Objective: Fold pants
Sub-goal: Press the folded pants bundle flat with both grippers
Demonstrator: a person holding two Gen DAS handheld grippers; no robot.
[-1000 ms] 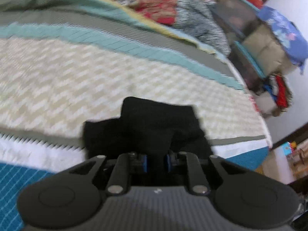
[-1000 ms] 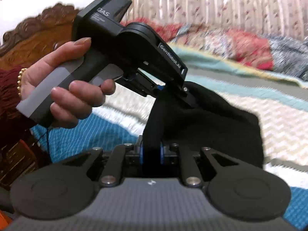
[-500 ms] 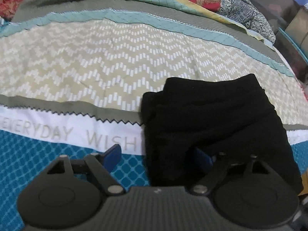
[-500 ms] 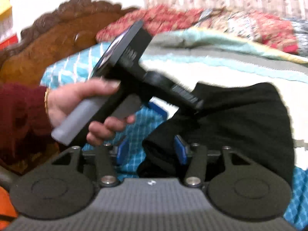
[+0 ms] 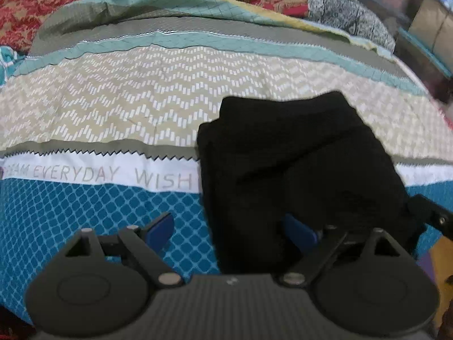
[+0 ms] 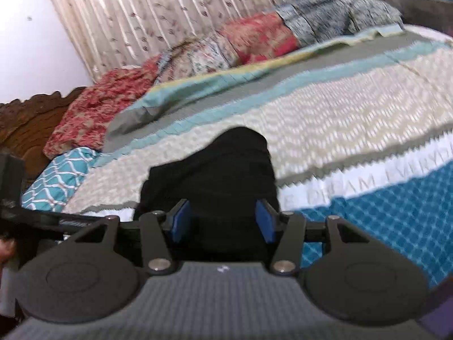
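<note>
Black pants [image 5: 297, 164]: soft, matte knit cloth, folded into a thick, roughly rectangular bundle with rounded corners. They lie flat on the bed, across the white lettered band and the blue diamond-checked strip of the bedspread [image 5: 119, 107], near its front edge.

Bedspread: quilted cotton in bands, running from grey and pale teal at the far side, through a beige chevron weave and a zigzag-edged grey stripe, to a white band printed "EVERYDAY WISH" and a blue lattice print at the near edge.

Left claw [image 5: 229, 226]: black plastic linkage with blue pads. Its jaws have just been opening and now stand wide apart. One pad is over the bare blue print; the other is at the near edge of the pants, and no pad presses the cloth.

Right claw [image 6: 222, 221]: same build, jaws have just been opening and stand partly apart. The near end of the pants lies between the blue pads, loose rather than clamped.

Folded quilts [image 6: 175, 65]: red floral and grey prints, heaped along the far side of the bed.

Room: pleated floral curtain [image 6: 175, 8], white wall, and a carved brown wooden headboard [image 6: 25, 124].
</note>
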